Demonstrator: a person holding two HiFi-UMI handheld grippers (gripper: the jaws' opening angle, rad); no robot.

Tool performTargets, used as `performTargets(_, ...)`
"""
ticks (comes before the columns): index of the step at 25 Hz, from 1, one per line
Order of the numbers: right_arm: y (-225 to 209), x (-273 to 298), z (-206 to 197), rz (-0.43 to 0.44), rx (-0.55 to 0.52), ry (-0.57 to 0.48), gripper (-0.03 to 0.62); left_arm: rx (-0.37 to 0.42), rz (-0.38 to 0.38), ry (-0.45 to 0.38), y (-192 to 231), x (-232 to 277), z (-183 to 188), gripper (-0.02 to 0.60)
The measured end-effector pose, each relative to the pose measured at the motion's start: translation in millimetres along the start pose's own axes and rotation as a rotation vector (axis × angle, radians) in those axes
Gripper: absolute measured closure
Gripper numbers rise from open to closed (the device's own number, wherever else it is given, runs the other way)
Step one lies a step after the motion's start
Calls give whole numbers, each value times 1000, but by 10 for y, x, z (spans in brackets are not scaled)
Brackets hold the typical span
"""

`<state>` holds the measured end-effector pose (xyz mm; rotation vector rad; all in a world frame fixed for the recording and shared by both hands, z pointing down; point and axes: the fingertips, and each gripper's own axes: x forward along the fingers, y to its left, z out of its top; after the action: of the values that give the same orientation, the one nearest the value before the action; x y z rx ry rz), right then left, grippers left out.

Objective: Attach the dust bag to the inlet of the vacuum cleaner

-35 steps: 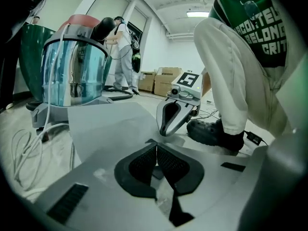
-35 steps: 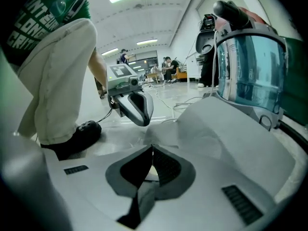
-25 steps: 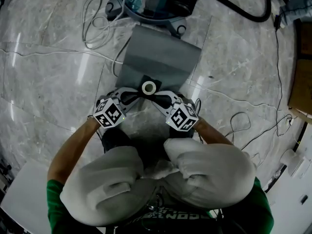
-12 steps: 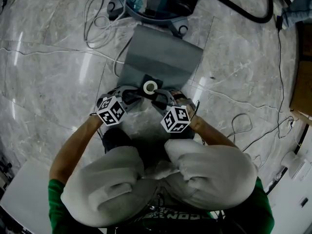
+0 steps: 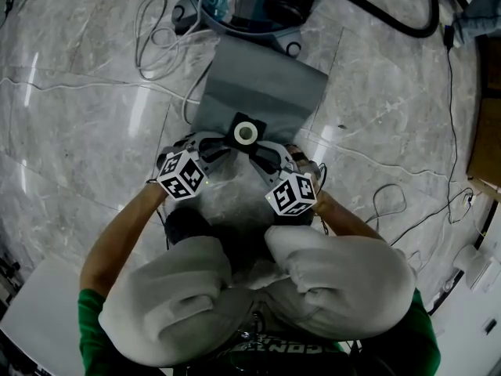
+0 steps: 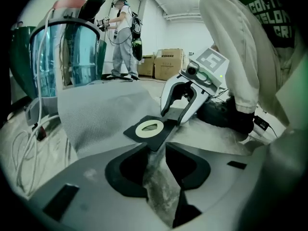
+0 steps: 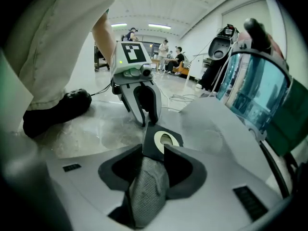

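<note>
A: Glossy marble floor. The dust bag lies flat at twelve o'clock, reaching the vacuum cleaner. Its collar sits between both grippers.
B: Grip?
A: The left gripper has just opened, with the collar corner loose in its gap. The right gripper has just been closing and isn't pinching yet, I'd say. A one-sided lift could twist the collar.
B: Room?
A: The cord loops at eleven; knees crowd six.

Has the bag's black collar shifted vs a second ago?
Yes, slightly. The collar now sits a little nearer the vacuum's wheel, up and to the right in the head view.
</note>
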<state>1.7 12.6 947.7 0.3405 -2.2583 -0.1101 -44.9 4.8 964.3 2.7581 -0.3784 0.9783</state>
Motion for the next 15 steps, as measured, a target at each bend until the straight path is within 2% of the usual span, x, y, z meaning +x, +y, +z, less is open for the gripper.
performTargets(5, -208, -176, 158, -82, 2, -59, 525, 60, 49, -31, 196, -76, 266, 468)
performTargets(9, -390, -271, 215, -126, 24, -76, 540, 153, 77, -37, 330, -102, 512, 468)
performTargets(15, -553, -328, 220, -135, 45, -91, 544, 231, 95, -39, 500, -140, 771, 468)
